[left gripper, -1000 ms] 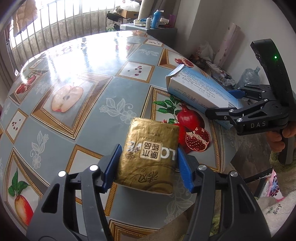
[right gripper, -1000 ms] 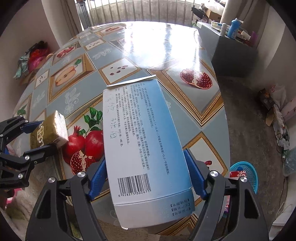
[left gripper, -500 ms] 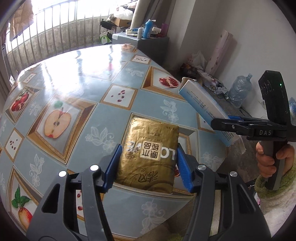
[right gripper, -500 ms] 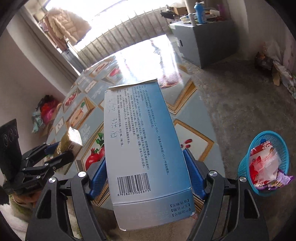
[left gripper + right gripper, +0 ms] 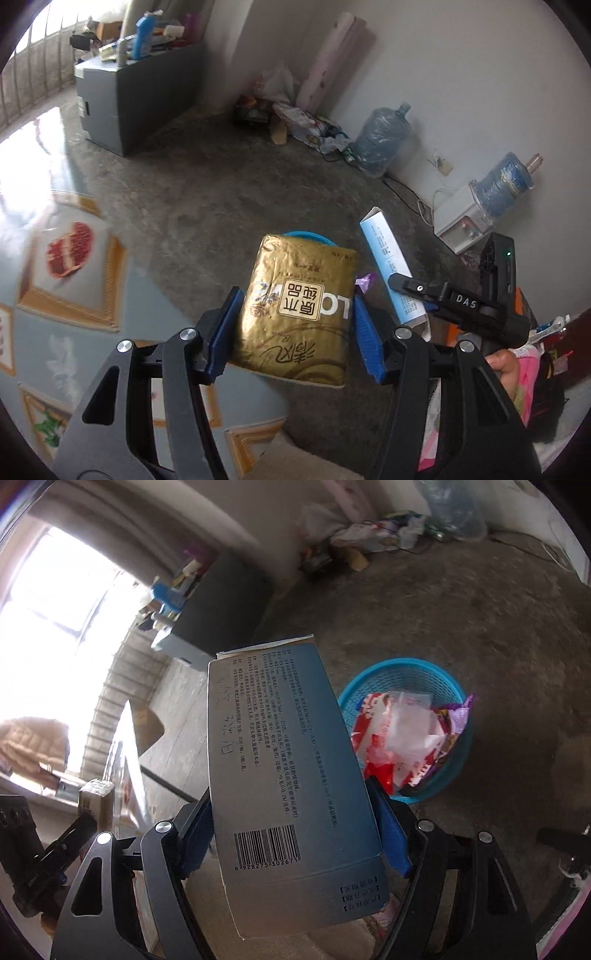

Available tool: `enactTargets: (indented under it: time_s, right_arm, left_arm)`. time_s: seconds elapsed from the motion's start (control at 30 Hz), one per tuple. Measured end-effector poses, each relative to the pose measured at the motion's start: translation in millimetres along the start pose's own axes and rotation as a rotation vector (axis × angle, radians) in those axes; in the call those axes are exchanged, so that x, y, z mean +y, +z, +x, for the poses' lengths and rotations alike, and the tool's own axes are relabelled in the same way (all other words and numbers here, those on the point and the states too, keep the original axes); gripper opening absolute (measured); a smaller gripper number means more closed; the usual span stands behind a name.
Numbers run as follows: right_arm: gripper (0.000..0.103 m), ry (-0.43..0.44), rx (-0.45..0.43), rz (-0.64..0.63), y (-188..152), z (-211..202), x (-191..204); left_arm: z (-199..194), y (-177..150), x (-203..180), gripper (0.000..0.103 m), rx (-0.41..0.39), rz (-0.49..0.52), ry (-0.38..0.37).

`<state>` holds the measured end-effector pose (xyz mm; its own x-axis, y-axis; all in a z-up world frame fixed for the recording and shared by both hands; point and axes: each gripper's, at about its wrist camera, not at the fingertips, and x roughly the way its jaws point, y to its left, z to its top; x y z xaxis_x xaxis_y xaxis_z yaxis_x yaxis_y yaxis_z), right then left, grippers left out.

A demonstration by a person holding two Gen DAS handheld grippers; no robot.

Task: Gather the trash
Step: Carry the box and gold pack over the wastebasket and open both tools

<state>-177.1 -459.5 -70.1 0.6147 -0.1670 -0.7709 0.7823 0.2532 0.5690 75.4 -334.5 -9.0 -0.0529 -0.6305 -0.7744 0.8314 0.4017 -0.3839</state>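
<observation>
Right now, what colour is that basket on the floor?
Bright blue basket, clearest in the right wrist view.

My left gripper point(image 5: 295, 328) pinches a gold tissue pack point(image 5: 295, 314), its plastic wrap shiny and faintly creased; the finger pads point(image 5: 221, 332) are ribbed blue plastic on matt black arms with bright metal rivets. My right gripper point(image 5: 291, 834) grips a blue carton point(image 5: 284, 775), smooth printed cardboard with a dull sheen. Beside the carton, the blue waste basket point(image 5: 436, 675) is woven plastic mesh, glossy crinkled wrappers point(image 5: 399, 738) inside. The floor point(image 5: 498, 609) under the basket is rough, matt concrete.
</observation>
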Motion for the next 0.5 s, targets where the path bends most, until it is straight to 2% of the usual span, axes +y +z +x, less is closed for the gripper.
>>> enactTargets:
  time_s: [0.2, 0.27, 0.3, 0.33, 0.43, 0.5]
  right_arm:
    - [0.075, -0.046, 0.006, 0.135, 32.5, 41.8, -48.8]
    - [0.081, -0.064, 0.022, 0.155, 42.1, 68.1, -63.5]
    - [0.086, -0.067, 0.031, 0.178, 45.5, 84.9, -73.5]
    - [0.086, -0.081, 0.040, 0.206, 47.3, 101.3, -84.5]
    - [0.086, -0.208, 0.088, 0.278, 42.6, 137.3, -114.4]
    - [0.086, -0.204, 0.065, 0.302, 35.7, 136.3, -121.5]
  left_arm:
    - [108.7, 46.4, -43.7, 0.057, 0.107, 0.093, 0.025]
    - [142.2, 54.8, -48.1, 0.078, 0.133, 0.105, 0.042]
    - [159.3, 56.4, -48.9, 0.083, 0.141, 0.112, 0.073]
    - [174.2, 56.8, -49.1, 0.083, 0.154, 0.120, 0.101]
    - [196.3, 60.3, -45.5, 0.083, 0.186, 0.095, 0.153]
    - [189.8, 60.9, -44.0, 0.083, 0.165, 0.065, 0.126]
